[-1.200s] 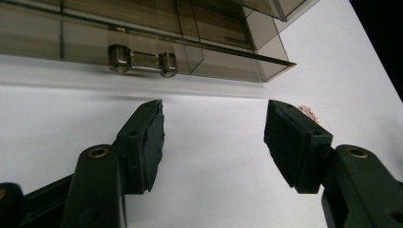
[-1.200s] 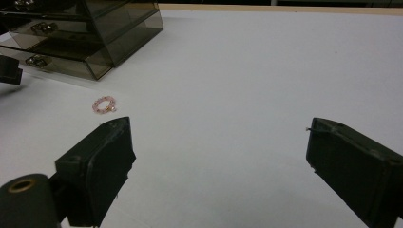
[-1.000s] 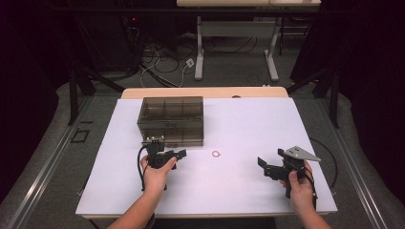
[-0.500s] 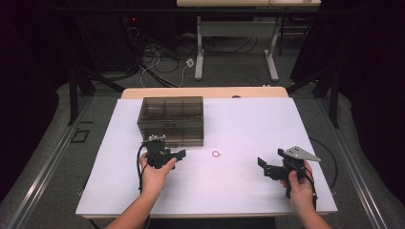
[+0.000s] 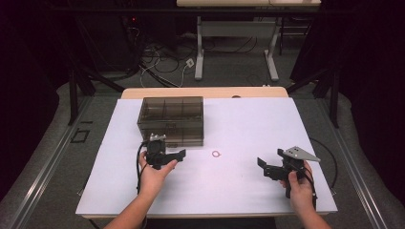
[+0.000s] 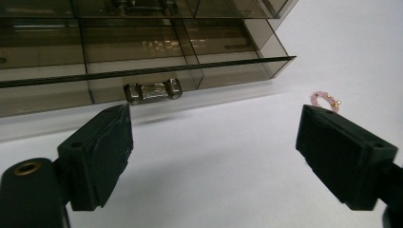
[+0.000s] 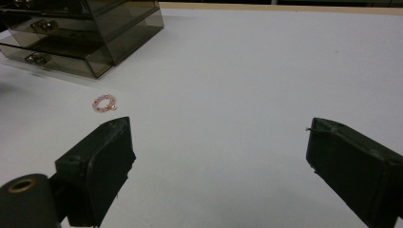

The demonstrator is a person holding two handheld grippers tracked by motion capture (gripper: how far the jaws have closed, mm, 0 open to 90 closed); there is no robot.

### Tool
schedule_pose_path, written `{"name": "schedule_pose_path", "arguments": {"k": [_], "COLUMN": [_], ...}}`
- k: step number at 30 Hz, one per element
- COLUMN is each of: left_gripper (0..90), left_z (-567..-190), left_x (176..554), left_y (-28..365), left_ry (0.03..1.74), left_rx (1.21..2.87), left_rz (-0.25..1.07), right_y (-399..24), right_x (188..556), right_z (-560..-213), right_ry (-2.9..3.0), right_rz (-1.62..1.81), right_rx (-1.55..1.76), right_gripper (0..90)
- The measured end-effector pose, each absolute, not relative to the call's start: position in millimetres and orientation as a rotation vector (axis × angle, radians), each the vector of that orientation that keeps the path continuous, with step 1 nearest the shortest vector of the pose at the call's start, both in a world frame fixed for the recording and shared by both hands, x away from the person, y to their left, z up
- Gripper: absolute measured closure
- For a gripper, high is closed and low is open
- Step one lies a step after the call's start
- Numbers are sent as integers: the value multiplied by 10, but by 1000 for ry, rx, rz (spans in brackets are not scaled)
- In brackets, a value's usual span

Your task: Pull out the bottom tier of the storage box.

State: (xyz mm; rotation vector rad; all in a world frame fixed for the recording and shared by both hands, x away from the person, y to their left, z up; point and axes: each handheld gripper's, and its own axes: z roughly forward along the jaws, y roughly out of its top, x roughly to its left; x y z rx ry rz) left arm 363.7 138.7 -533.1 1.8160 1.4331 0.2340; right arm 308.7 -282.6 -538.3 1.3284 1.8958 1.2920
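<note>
Tinted organiser and beaded ring on the white tabletop, both hands at rest; the left gripper faces the front of the smoky plastic drawer box, which stands toward the far left of the sheet; its jaws have just been opening and now stand spread wide with nothing between them, one pad close below the small metal-and-clear drawer handle of the bottom drawer, not touching it; the pink bead ring lies flat on the bare sheet just right of the box and between the two hands, seen beyond the other jaw in the left gripper view; the right gripper, held well to the right, likewise has its jaws spread and empty, with the ring ahead and to its left. Handling, as a judgement: the box looks like thin, hard, glossy acrylic, light and liable to slide on the smooth sheet if a drawer is pulled without steadying; the handle is a narrow bar, stiff, best pinched across its short width at the middle; the ring appears very light, small, probably strung on elastic and so slightly yielding, prone to skid or flip; take it by pinching across one side of the loop, jaws lowered to the sheet.
</note>
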Motion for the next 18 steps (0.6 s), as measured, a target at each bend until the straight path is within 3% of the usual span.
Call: {"name": "schedule_pose_path", "arguments": {"k": [18], "left_gripper": [70], "left_z": [-5269], "left_x": [3670], "left_y": [1516], "left_ry": [1407], "left_rx": [1805], "left_rz": [302], "right_y": [-2824], "right_x": [3088], "right_z": [-5384], "right_ry": [1899], "right_rz": [1290], "right_rx": [1326], "right_gripper": [83]}}
